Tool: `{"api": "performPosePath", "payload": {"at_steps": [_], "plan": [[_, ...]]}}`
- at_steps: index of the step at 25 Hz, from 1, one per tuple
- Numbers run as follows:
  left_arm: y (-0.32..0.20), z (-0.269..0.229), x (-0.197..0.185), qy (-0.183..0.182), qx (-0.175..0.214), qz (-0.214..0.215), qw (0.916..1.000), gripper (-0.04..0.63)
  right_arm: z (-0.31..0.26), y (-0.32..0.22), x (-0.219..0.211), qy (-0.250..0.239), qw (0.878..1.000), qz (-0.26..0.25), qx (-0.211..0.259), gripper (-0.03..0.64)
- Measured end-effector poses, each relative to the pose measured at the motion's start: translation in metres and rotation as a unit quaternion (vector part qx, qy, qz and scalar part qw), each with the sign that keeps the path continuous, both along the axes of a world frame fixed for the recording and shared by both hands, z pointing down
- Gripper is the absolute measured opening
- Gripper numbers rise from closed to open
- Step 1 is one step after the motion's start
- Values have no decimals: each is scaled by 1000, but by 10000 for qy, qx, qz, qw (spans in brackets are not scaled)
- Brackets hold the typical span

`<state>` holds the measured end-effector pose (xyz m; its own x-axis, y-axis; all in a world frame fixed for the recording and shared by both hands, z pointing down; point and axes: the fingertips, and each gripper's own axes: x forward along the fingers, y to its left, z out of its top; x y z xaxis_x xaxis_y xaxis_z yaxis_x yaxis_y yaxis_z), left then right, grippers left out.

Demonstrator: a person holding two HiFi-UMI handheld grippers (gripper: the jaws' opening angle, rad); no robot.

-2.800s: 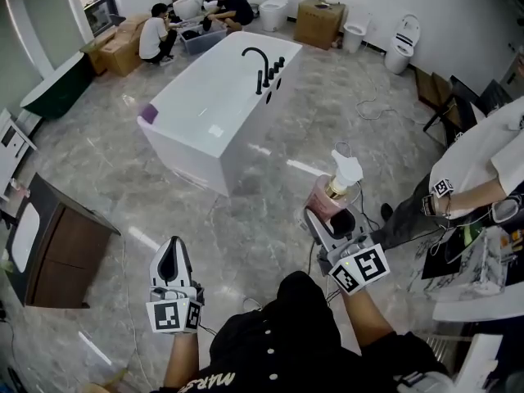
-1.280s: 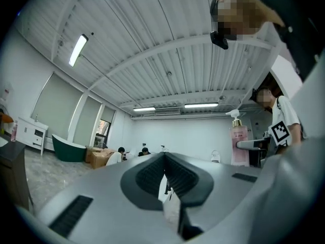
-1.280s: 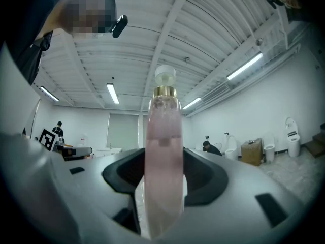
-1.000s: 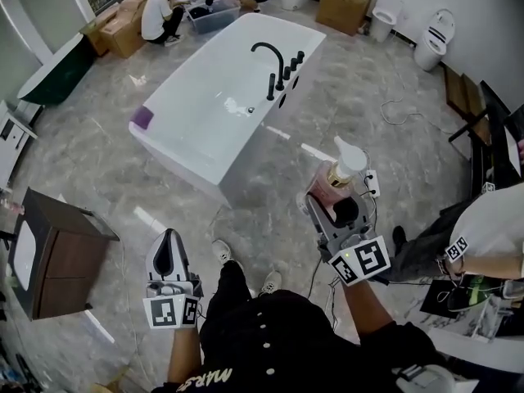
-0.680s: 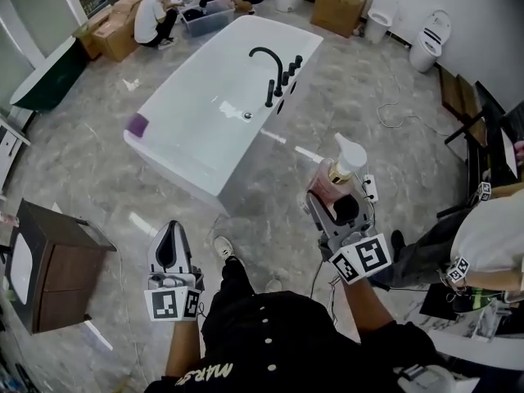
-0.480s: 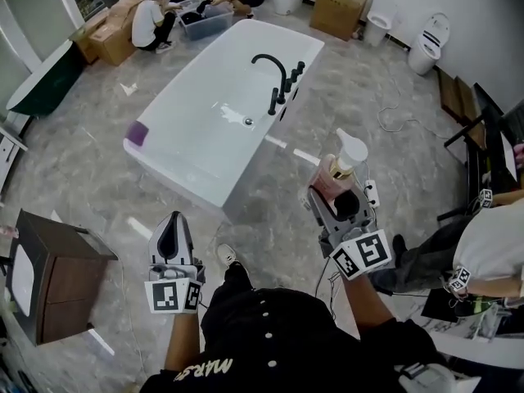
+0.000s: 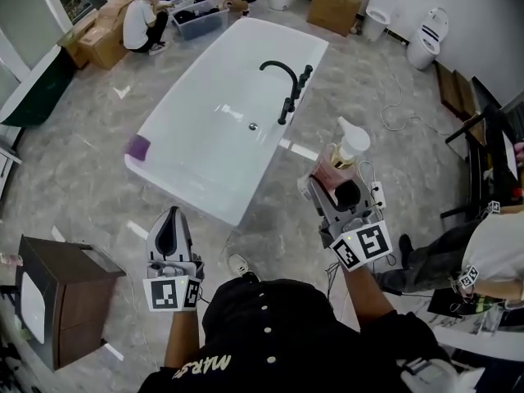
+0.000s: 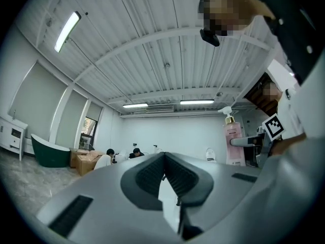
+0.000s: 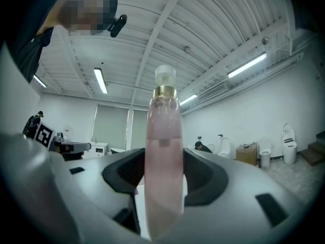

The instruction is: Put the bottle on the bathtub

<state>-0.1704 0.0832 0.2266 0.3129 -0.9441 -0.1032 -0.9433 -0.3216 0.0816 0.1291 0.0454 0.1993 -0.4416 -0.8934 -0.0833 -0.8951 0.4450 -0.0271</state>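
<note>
Right hand-held gripper (image 7: 329,193): clenched on the upright pink bottle (image 7: 337,169).
Left hand-held gripper (image 7: 169,236): jaws together, empty.
Bathtub (image 7: 266,166): ahead of both hand-held grippers, apart.
Technique: keep the bottle vertical and lower it onto the flat rim, clear of the faucet (image 7: 288,109).

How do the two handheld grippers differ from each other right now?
The left gripper is empty; the right gripper holds a pink pump bottle upright. The left gripper's jaws are shut together; the right gripper's jaws stand apart, pressed on the bottle. Both point forward toward the white bathtub.
</note>
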Motion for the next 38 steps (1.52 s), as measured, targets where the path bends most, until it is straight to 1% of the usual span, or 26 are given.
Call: {"api": "performPosePath", "payload": {"at_steps": [5, 9, 13, 16, 21, 26, 31, 33, 36, 38], "plan": [[-27, -1, -25, -103, -68, 178, 9998, 11, 9, -32, -24, -67, 9998, 119, -138, 225], [-42, 8, -35, -110, -206, 205, 9995, 11, 19, -49, -33, -50, 9996, 124, -261, 225], [-54, 23, -26, -50, -366, 251, 9990, 11, 37, -68, -29, -44, 9990, 131, -414, 226], [-72, 30, -16, -47, -457, 290, 9985, 11, 52, -93, -26, 10, 9987, 91, -496, 225], [-105, 41, -3, -28, -675, 220, 9975, 11, 83, -138, -22, 98, 9973, -67, -729, 225], [-139, 61, 14, -78, -856, 202, 9961, 11, 134, -185, -17, 211, 9955, -157, -909, 226], [-158, 85, 17, -96, -1161, 125, 9931, 11, 198, -221, -21, 225, 9921, -175, -1218, 225], [-167, 93, 22, -30, -1193, 138, 9928, 11, 223, -237, -19, 235, 9907, -144, -1330, 225], [-176, 106, 30, 114, -1159, 281, 9928, 11, 264, -255, -17, 208, 9874, -38, -1570, 225], [-183, 116, 34, 146, -1221, 295, 9920, 11, 290, -263, -17, 186, 9850, 18, -1714, 225]]}}
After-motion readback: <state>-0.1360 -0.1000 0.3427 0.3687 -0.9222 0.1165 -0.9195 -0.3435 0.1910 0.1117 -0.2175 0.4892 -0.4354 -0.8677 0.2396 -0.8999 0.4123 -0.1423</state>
